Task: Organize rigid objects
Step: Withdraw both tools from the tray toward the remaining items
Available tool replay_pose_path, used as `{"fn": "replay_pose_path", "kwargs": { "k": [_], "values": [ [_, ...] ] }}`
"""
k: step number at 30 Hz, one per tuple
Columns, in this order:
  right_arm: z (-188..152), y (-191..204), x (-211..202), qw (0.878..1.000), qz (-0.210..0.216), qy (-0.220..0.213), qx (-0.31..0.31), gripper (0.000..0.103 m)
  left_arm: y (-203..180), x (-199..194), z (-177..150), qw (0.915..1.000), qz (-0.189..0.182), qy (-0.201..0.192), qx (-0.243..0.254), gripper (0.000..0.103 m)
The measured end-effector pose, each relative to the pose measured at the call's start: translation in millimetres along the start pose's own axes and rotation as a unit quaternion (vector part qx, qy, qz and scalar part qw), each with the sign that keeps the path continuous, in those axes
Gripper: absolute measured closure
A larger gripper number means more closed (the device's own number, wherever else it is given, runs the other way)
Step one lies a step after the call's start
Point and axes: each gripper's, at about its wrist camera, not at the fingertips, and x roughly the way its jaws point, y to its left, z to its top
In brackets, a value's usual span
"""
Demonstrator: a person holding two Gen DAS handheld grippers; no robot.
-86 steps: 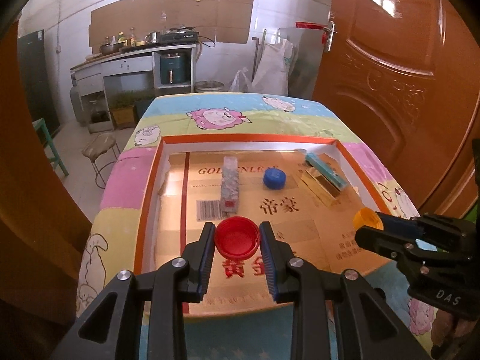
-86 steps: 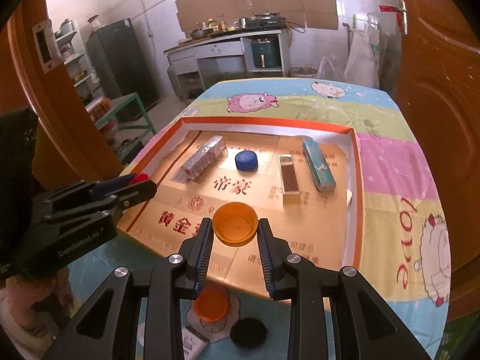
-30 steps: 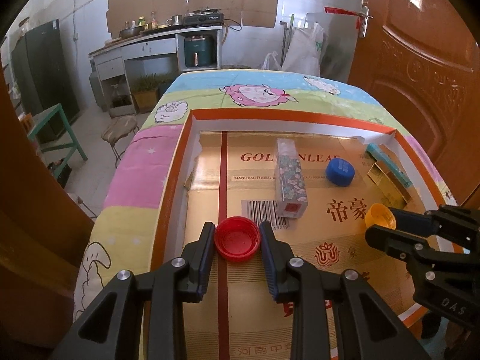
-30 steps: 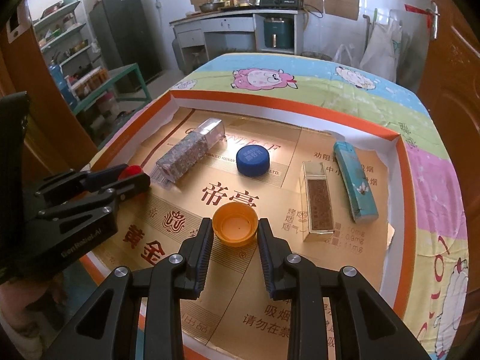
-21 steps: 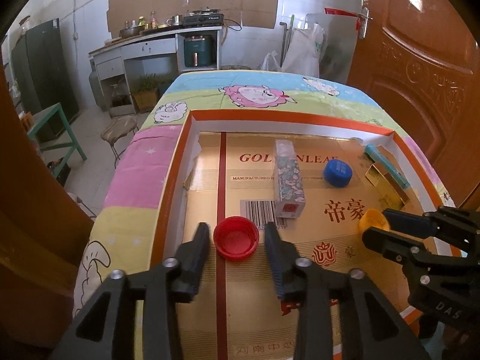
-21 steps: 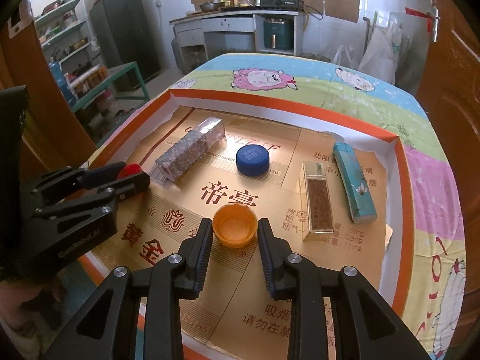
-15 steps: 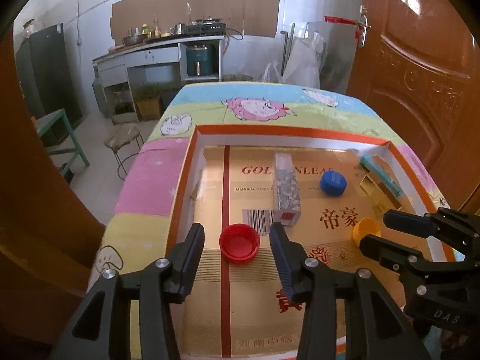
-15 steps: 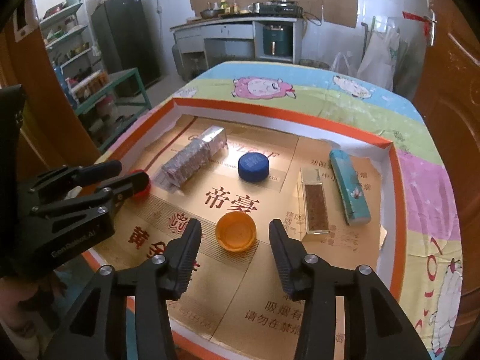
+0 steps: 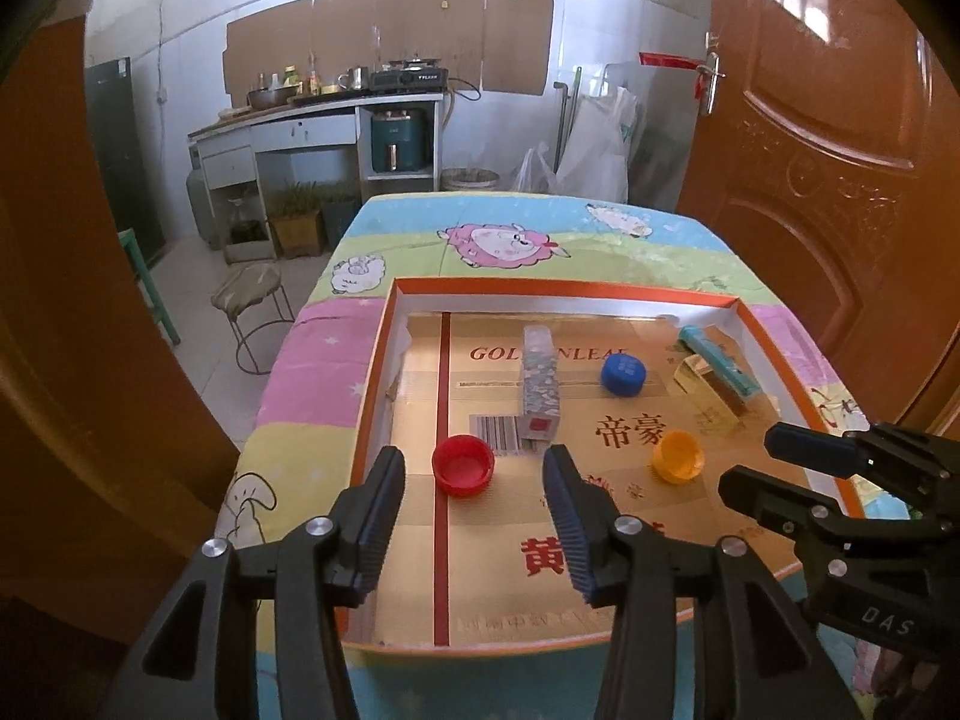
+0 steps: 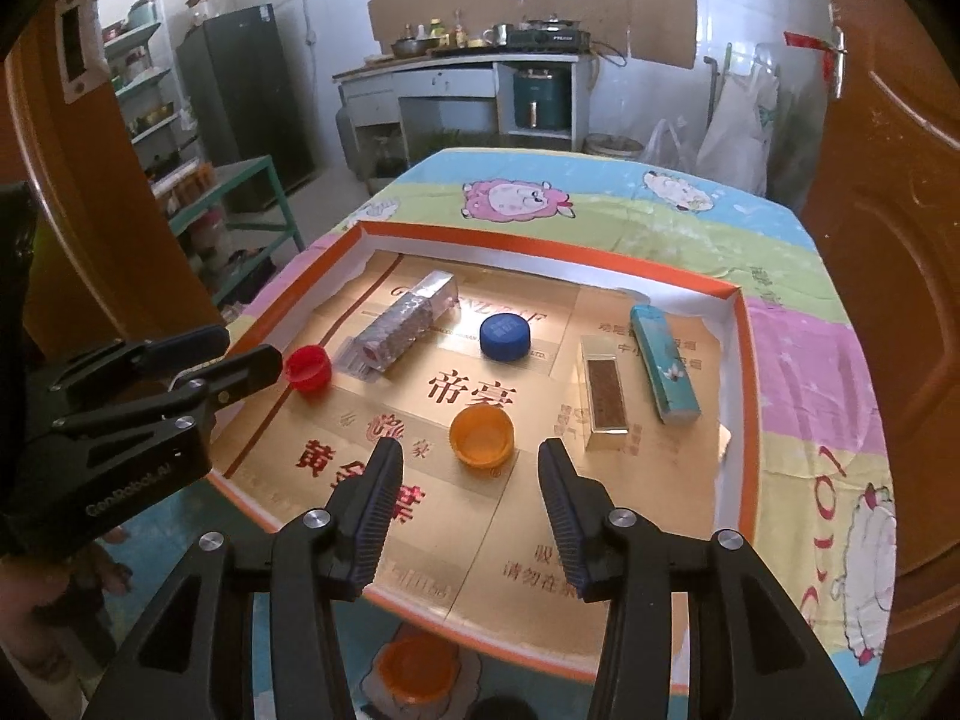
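A shallow cardboard tray [image 9: 558,288] [image 10: 741,420] with an orange rim lies on the table. A red cap [image 9: 463,465] [image 10: 308,367] rests open side up on the tray floor, just beyond my open, empty left gripper [image 9: 474,474]. An orange cap [image 10: 482,435] [image 9: 678,456] rests open side up just beyond my open, empty right gripper [image 10: 468,468]. Farther in lie a blue cap [image 9: 623,374] [image 10: 505,335], a patterned long box [image 9: 541,387] [image 10: 401,321], a clear box with brown contents [image 10: 605,393] and a teal box [image 10: 663,363].
The table wears a colourful sheep-print cloth [image 9: 510,246]. Another orange cap [image 10: 414,669] and a dark cap lie on the cloth in front of the tray. A wooden door [image 9: 828,180] stands close on the right, a stool [image 9: 249,291] on the left.
Both grippers opened and let go of their caps, the red one on the left and the orange one on the right. Both then drew back and up from the tray.
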Motion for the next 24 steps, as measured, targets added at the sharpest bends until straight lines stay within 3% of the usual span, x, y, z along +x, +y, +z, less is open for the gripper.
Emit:
{"fn": "replay_pose_path", "kwargs": {
  "k": [24],
  "values": [
    [-45.9,12.4,-75.5,0.997,-0.045,-0.037,0.05,0.054,-16.4,-74.1,-29.1,0.9994,-0.017,-0.029,0.014,0.05]
  ]
}}
